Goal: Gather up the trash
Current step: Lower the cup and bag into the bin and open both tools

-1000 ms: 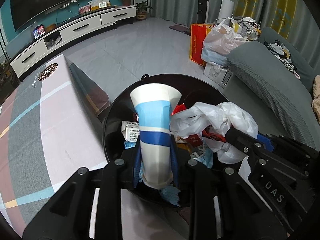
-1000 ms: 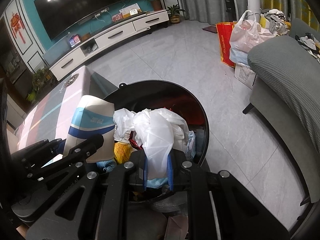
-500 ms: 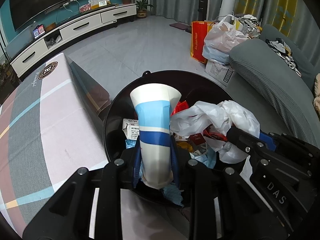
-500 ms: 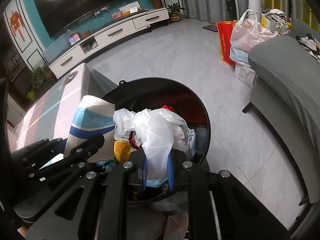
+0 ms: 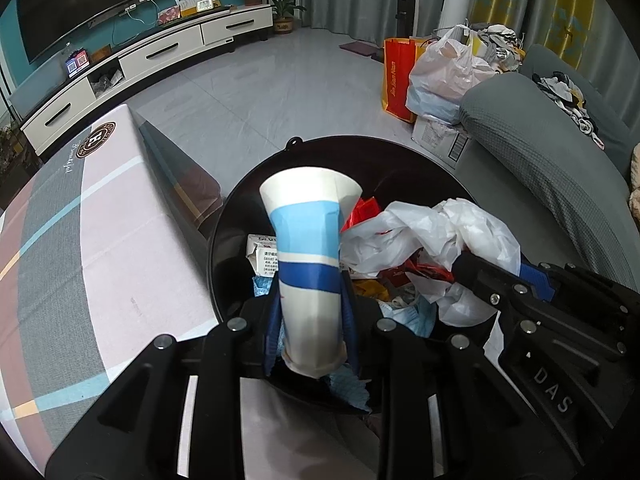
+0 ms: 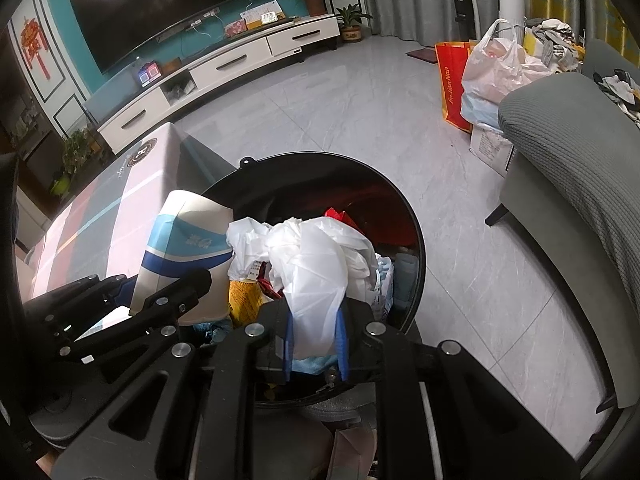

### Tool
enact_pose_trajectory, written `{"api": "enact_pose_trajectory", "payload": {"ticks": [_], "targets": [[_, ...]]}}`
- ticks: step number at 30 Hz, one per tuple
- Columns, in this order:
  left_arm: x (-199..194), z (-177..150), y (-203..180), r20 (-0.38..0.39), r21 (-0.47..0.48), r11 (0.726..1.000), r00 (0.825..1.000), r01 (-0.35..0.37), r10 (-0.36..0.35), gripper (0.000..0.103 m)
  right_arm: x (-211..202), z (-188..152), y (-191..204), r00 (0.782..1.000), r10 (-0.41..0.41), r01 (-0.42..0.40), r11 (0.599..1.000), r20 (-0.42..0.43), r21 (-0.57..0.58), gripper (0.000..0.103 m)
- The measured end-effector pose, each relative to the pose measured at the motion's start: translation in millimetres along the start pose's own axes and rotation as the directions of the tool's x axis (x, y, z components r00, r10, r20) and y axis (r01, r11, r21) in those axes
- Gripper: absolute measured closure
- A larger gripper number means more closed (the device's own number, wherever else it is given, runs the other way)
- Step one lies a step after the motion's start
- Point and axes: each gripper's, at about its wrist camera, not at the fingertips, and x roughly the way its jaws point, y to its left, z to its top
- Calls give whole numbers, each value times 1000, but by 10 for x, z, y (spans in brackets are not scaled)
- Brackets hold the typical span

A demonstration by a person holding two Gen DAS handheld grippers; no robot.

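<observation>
Nothing has shifted since the earlier frames — both grippers sit in the same spot over the bin, cup and bag unchanged. The left gripper (image 5: 310, 320) has its jaws clamped on a paper cup (image 5: 310, 248): a tapered white cone shape, smooth matte card with a light blue band and a darker blue band, its wide mouth creased and flattened, its narrow base pinched between the blue pads. The right gripper (image 6: 316, 336) has its jaws clamped on a white plastic bag (image 6: 316, 264) — thin, glossy, crumpled into loose folds, a bunched neck squeezed between the pads. Both things hang just above the trash bin (image 5: 400, 152), a round black glossy tub with a small tab on its far rim. Inside it a heap of mixed litter: red foil wrappers (image 5: 364, 210), a printed cardboard box (image 5: 264, 258), blue crinkled paper. The bin stands on the grey tiled floor (image 5: 280, 92), just beside the tabletop (image 5: 100, 240), which is covered in a woven cloth with pink, grey and pale blue stripes and a round brown emblem. To the right a grey ribbed-fabric sofa (image 5: 540, 152); beyond it an orange shopping bag (image 5: 396, 76) and a full translucent plastic sack (image 5: 444, 68).
</observation>
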Motion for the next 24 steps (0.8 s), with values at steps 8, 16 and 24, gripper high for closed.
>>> {"api": "enact_pose_trajectory", "payload": {"ticks": [8,16,24], "targets": [[-5,3,-7,-3,5,1000,1000,-7,7,75,5,5,17,1000,0,0,1000,0,3,84],[3,3,-4,-4,7,1000,1000,-7,7,75,10,-20,-6,1000,1,-1,1000,-2,0,84],[12,1,-4,-8,9,1000,1000,-7,8,75,-2,-26,-22,1000,1,-1,1000,-5,0,84]]}}
